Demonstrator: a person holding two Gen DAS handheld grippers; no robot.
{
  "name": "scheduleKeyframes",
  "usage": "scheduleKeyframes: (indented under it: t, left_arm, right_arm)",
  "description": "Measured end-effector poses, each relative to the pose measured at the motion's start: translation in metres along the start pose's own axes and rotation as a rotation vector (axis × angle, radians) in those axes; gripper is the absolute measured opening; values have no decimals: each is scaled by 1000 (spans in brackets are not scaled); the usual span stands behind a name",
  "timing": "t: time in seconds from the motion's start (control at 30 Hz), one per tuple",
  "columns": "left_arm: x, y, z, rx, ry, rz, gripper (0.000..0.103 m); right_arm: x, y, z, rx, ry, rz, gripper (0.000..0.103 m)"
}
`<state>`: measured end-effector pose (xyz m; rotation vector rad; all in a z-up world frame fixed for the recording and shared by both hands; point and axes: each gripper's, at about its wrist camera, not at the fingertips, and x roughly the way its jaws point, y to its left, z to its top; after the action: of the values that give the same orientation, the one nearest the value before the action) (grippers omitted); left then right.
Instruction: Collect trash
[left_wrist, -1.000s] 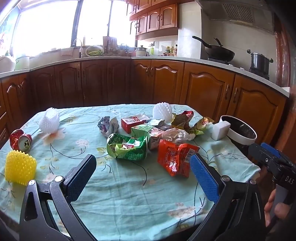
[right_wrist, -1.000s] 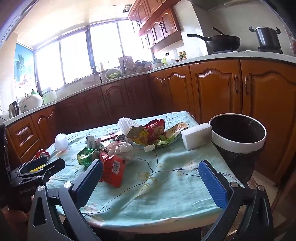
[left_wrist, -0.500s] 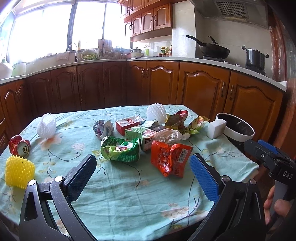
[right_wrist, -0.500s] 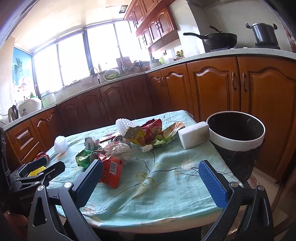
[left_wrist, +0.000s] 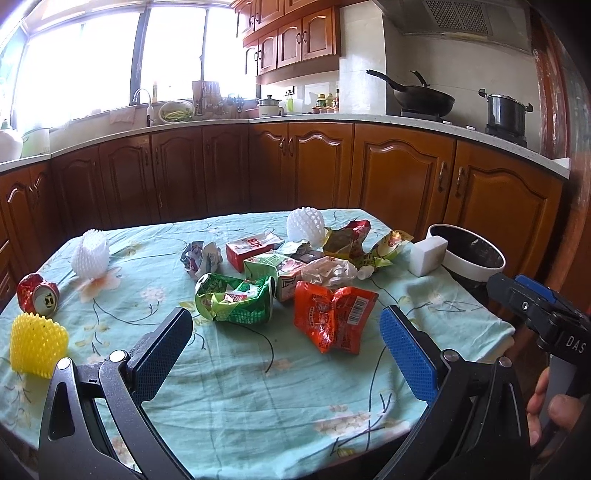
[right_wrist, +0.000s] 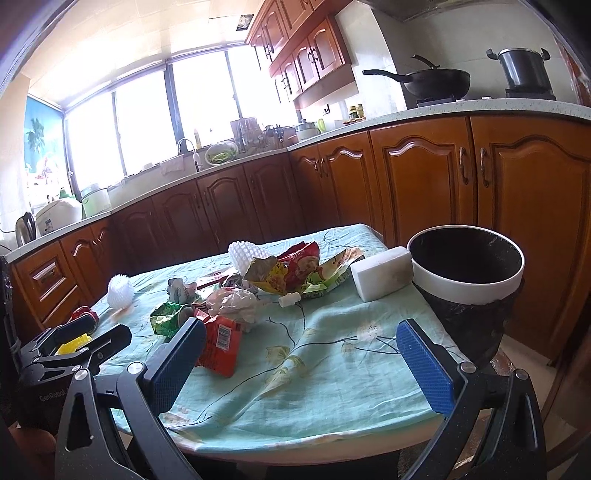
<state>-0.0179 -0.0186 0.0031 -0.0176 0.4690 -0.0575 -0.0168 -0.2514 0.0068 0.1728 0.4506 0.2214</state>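
Your left gripper (left_wrist: 286, 345) hangs over the near edge of the table (left_wrist: 240, 391) with its jaws spread wide and nothing between them; your right gripper (right_wrist: 299, 349) does the same at the table's right corner, also released and empty. Both sit back from the litter, which looks like a staging pose: nothing is gripped yet, and you have a full view of the pile before choosing.

The trash lies ahead of you on the cloth. Nearest the left jaws is a red wrapper (left_wrist: 332, 319), with a green wrapper (left_wrist: 236, 301) just beside it. Behind them sit a green carton (left_wrist: 273, 271), a red box (left_wrist: 253, 247), a crumpled white paper (left_wrist: 328, 271), a small foil wad (left_wrist: 201, 256) and a heap of yellow-red bags (left_wrist: 354, 245), bunched and touching so I cannot count the bags for sure. Set apart on the left are one crushed can (left_wrist: 37, 297), one yellow net (left_wrist: 37, 341) and a white net (left_wrist: 90, 253); a second white net (left_wrist: 304, 225) stands behind the pile. That makes two white nets and one yellow.

One white block (right_wrist: 382, 271) rests at the right edge, just beside the single bin (right_wrist: 465, 273), which stands off the table at that corner, probably so the right gripper can drop things in with a short reach.
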Motion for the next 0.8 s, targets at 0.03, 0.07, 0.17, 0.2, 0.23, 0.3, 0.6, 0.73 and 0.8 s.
scheduleKeyframes:
  t: [0.03, 0.07, 0.17, 0.2, 0.23, 0.3, 0.6, 0.73, 0.8]
  left_arm:
    - [0, 0, 0, 1, -1, 0, 103]
    - [0, 0, 0, 1, -2, 0, 103]
    - [-1, -3, 0, 4, -8, 1, 103]
    - [-1, -3, 0, 4, -8, 1, 103]
    - [-1, -3, 0, 4, -8, 0, 103]
    - [-4, -4, 1, 4, -10, -1, 103]
    - [-5, -3, 1, 2, -13, -4, 103]
    - [-5, -3, 1, 2, -13, -4, 103]
    - [-5, -3, 2, 3, -13, -3, 103]
  right_arm:
    - [-1, 0, 0, 0, -2, -2, 103]
    - [-1, -1, 0, -1, -3, -2, 103]
    - [-2, 0, 0, -2, -6, -2, 103]
    - [-2, 0, 1, -3, -7, -2, 103]
    - [-3, 0, 0, -3, -7, -2, 103]
    - [-3, 0, 1, -3, -8, -1, 103]
    - [-3, 0, 1, -2, -7, 0, 103]
    - [-3, 0, 1, -2, -8, 1, 103]
    - [-3, 0, 1, -2, -8, 0, 103]
